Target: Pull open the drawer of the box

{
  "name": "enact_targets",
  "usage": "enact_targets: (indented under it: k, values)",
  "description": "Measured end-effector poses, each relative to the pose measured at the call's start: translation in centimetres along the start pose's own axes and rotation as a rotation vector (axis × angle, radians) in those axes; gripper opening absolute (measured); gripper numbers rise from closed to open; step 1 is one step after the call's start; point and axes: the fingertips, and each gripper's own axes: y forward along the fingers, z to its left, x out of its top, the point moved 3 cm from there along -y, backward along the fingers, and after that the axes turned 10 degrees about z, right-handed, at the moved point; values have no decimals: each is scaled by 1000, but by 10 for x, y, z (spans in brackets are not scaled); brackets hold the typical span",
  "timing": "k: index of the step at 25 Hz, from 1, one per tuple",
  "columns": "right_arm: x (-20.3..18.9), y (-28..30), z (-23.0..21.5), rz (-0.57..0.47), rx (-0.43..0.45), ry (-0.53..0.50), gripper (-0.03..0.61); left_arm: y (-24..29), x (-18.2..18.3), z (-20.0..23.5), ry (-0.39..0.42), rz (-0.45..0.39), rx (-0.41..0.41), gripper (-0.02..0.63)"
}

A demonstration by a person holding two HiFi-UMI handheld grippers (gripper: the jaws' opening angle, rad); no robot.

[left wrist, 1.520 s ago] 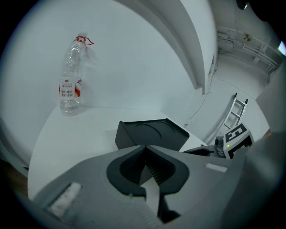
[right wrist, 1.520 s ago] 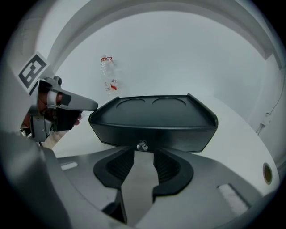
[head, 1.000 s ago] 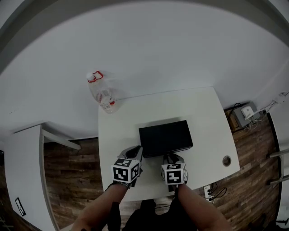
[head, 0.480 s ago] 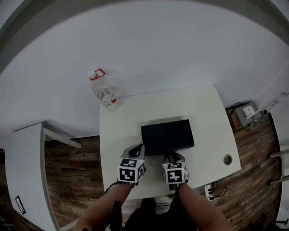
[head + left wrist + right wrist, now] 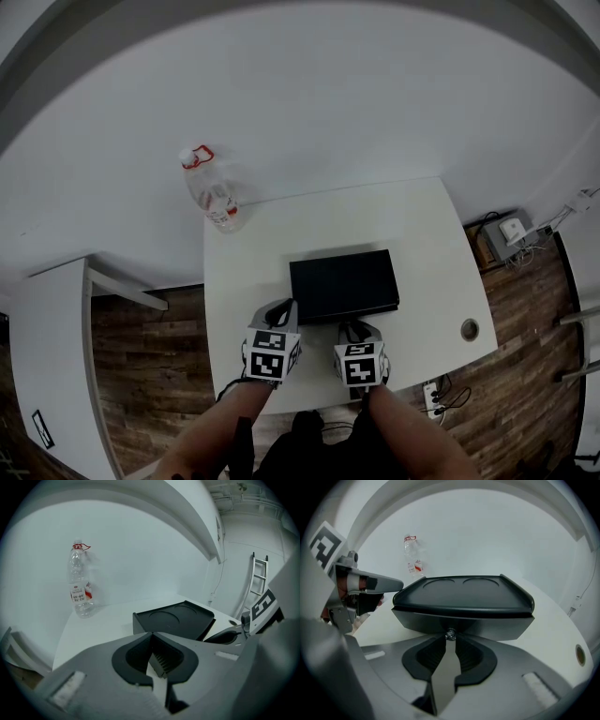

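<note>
A flat black box (image 5: 344, 284) lies on the white table (image 5: 427, 234), its grey drawer front (image 5: 487, 625) turned towards me. A small metal knob (image 5: 450, 634) sits in the middle of that front. My right gripper (image 5: 450, 638) is shut on the knob, its tips against the drawer face (image 5: 354, 330). My left gripper (image 5: 284, 315) is shut with nothing in it, just off the box's front left corner (image 5: 136, 620). In the left gripper view its jaws (image 5: 151, 634) meet in front of that corner.
A clear plastic bottle (image 5: 211, 195) with a red cap ring stands at the table's far left corner. A round cable hole (image 5: 470, 330) is near the front right edge. A lower white surface (image 5: 56, 356) lies left; cables and a power box (image 5: 511, 232) lie on the floor right.
My left gripper has shifted slightly right, closer to the box's corner. My right gripper stays at the knob and the box has hardly moved.
</note>
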Motion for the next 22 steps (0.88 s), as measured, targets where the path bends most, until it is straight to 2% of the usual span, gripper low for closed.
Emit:
enact_targets:
  k: [7, 22]
  values:
    - [-13, -7, 1, 6, 13, 9, 69, 0, -1, 3, -80, -19, -7, 6]
    - [-45, -29, 6, 22, 6, 3, 69, 0, -2, 4, -123, -28, -39, 6]
